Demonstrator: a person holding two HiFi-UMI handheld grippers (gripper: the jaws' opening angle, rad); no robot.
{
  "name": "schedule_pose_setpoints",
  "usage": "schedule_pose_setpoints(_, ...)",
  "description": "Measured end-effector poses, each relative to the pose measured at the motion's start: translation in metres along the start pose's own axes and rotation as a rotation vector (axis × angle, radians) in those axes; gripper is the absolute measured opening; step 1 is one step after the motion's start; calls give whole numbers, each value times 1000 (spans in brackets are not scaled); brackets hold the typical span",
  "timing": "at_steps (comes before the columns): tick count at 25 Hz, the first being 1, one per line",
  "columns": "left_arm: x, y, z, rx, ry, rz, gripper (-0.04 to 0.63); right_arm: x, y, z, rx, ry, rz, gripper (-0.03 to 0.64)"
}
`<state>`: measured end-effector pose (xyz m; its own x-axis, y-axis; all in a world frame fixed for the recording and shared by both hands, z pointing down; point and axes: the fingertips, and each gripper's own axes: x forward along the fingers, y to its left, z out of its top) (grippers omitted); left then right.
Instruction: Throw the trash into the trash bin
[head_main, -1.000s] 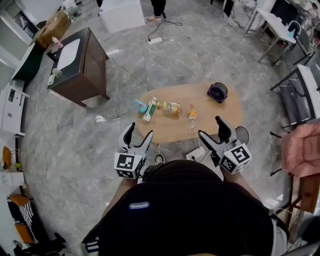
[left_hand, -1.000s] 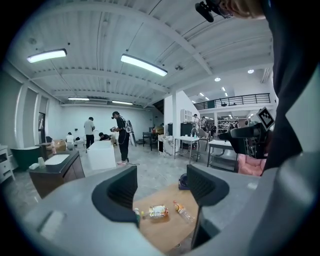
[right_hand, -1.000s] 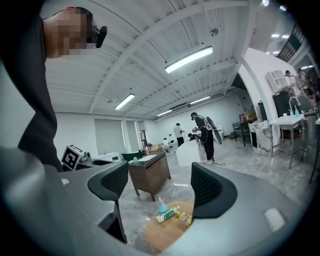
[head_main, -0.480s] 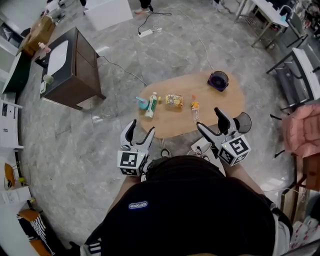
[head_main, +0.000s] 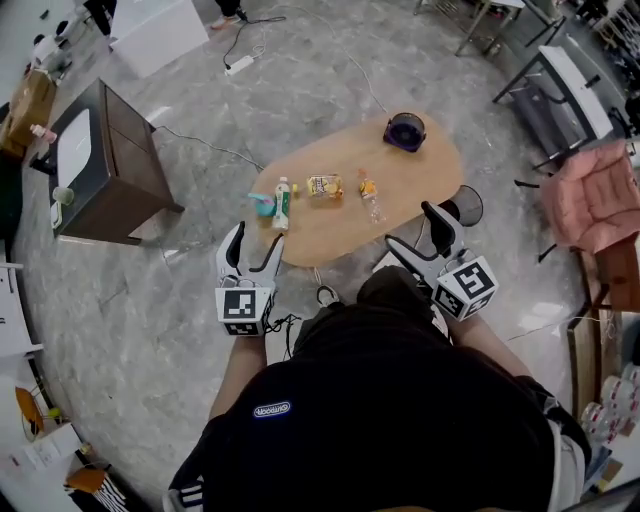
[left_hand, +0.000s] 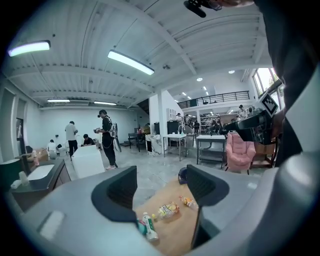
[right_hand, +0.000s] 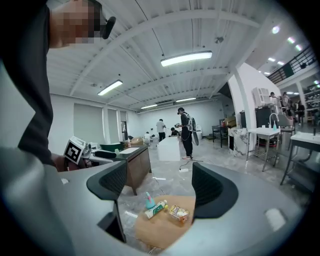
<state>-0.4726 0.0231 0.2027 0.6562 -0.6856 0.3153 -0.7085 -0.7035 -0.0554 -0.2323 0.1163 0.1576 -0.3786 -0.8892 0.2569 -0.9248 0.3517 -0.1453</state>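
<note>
Approach stage, as judged: no trash has yet been lifted. The left gripper (head_main: 255, 240) and right gripper (head_main: 412, 230) are held short of the oval wooden counter (head_main: 430, 170), the jaws of each set wide apart and empty. On the counter lie a white bottle (head_main: 282, 203), a yellow snack packet (head_main: 324, 186) and a small clear bottle (head_main: 368, 195). A dark mesh trash bin (head_main: 462, 206) stands on the floor beside it. Next, one gripper must be brought down over an item and closed.
</note>
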Motion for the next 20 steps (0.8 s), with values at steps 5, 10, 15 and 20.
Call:
schedule_pose_setpoints(5,4,-6,-3,-36,-6,-22,323,-8,-11,-5,9,8,-60,417)
schedule_pose_setpoints(10,11,-25,-17,-22,45,-86,322,-10,-17,-21,65,2,-93,416)
schedule_pose_setpoints(15,29,-49,-24,29,50,-152,322,-2,-29,-49,74,27,-115,416)
schedule_pose_setpoints(20,43,-57,-36,32,69,-177,323,17,-40,-75,78,66,-123,419)
